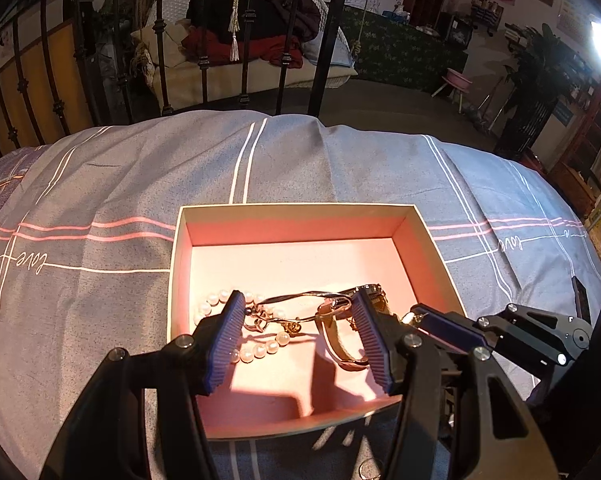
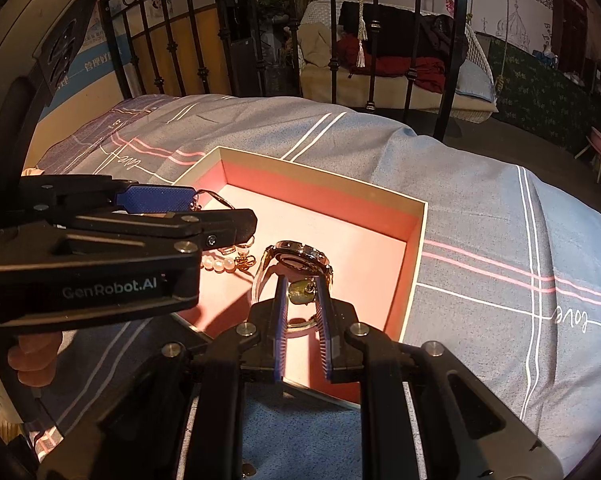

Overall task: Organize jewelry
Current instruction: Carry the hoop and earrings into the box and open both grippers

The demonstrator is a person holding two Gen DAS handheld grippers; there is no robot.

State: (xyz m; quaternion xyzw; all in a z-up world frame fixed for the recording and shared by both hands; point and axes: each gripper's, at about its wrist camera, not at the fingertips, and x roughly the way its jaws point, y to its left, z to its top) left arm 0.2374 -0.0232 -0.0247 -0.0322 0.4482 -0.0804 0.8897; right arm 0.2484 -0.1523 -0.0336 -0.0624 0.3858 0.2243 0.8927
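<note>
- Left wrist view: left gripper (image 1: 296, 336) hovers over the near half of the pink-lined box (image 1: 428, 240) on the bed (image 1: 100, 184), jaws wide apart and empty. Between the pads lie the pearl bracelet (image 1: 220, 300), a thin chain (image 1: 300, 300) and the watch (image 1: 344, 344); the chain's long axis runs left to right, across the gap. The right gripper (image 1: 414, 316) enters from the right, level with the watch, its tips meeting on a small glinting piece.
- Right wrist view: right gripper (image 2: 302, 286) points into the box (image 2: 416, 240), jaws nearly together and clamped on a small dark earring-like piece (image 2: 302, 292). The watch (image 2: 296, 256) stands on edge just beyond the tips, its dial facing up and away. The left gripper (image 2: 204, 216) crosses from the left, above the pearl bracelet (image 2: 220, 262). By this view the right gripper is nearer the watch, the left nearer the pearls.
</note>
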